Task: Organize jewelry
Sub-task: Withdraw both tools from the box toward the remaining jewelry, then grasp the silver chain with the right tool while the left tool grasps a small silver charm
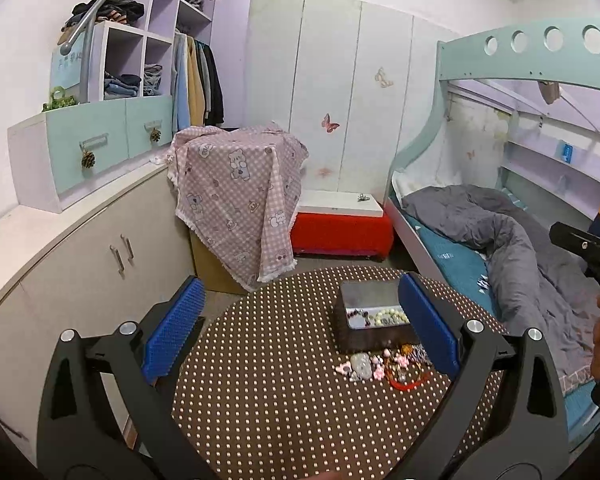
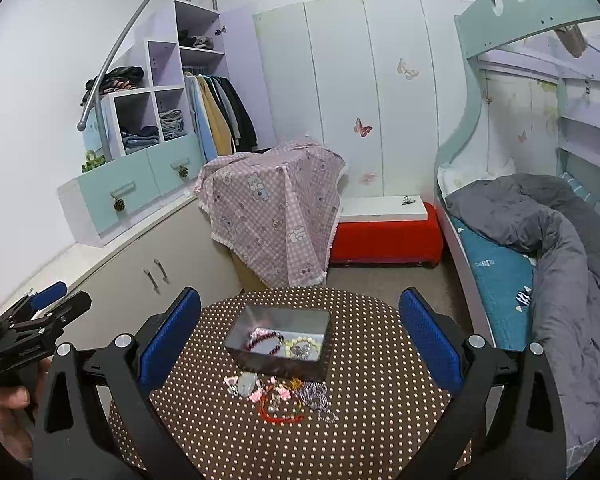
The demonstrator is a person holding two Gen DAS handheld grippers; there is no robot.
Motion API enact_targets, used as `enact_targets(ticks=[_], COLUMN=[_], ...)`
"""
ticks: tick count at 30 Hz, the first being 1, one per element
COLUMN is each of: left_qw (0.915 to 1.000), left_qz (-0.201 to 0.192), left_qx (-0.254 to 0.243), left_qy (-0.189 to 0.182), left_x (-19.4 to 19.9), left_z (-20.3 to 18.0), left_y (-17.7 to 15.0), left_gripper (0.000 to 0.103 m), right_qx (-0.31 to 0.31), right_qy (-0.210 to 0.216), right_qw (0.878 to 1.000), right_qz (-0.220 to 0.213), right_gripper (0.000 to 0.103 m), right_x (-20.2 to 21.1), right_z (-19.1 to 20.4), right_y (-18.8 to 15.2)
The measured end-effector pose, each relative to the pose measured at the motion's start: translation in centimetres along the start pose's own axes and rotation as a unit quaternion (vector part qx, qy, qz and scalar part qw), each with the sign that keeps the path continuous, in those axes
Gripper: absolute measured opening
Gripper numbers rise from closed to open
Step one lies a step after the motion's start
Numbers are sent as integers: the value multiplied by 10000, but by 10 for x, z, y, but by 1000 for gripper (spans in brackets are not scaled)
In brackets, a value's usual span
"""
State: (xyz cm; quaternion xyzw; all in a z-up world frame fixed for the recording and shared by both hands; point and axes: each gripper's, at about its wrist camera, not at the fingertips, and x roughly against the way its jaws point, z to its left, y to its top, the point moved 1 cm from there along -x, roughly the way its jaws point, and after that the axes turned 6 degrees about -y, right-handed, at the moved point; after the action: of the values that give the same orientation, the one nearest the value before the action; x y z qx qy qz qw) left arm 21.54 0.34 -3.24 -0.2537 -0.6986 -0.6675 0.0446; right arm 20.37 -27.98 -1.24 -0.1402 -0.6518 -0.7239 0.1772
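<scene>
On round dotted table (image 2: 204, 432) | tin box (image 2: 278, 360) lid off, so beads drop in; dark-red (image 2: 265, 341) + pale bracelet (image 2: 303, 345) inside | loose jewelry pile (image 2: 284, 394) just in front, awaiting sorting | L gripper (image 1: 300, 328) + R gripper (image 2: 300, 336) both spread wide, empty, hovering above, ready to pick.

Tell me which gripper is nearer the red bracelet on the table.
Cannot tell. The pile with the red bracelet lies centred ahead of the right gripper, and by the left gripper's right finger; both open, neither touching.
</scene>
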Motion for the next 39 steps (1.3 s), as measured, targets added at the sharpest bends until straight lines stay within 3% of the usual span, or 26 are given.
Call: enact_targets(ticks=[5, 14, 24, 32, 39], left_qw=[10000, 9992, 9922, 9793, 9712], left_qz=[-5, 388, 1225, 1992, 2370], left_qx=[9, -76, -224, -354, -190], left_qy=[44, 59, 93, 86, 168], left_x=[4, -11, -79, -146, -179], left_z=[-2, -7, -20, -22, -13], left_y=[-15, -45, -85, -114, -129], left_gripper=[95, 95, 95, 95, 95], right_qx=[39, -7, -20, -98, -102], right_qy=[-105, -142, -119, -113, -94], right_qw=[9999, 9985, 9926, 9867, 9824], right_qz=[108, 526, 1207, 1619, 1860], right_gripper=[96, 96, 95, 95, 95], right_x=[4, -7, -48, -79, -98], right_z=[-3, -6, -14, -22, -28], right_y=[-17, -50, -85, -103, -113])
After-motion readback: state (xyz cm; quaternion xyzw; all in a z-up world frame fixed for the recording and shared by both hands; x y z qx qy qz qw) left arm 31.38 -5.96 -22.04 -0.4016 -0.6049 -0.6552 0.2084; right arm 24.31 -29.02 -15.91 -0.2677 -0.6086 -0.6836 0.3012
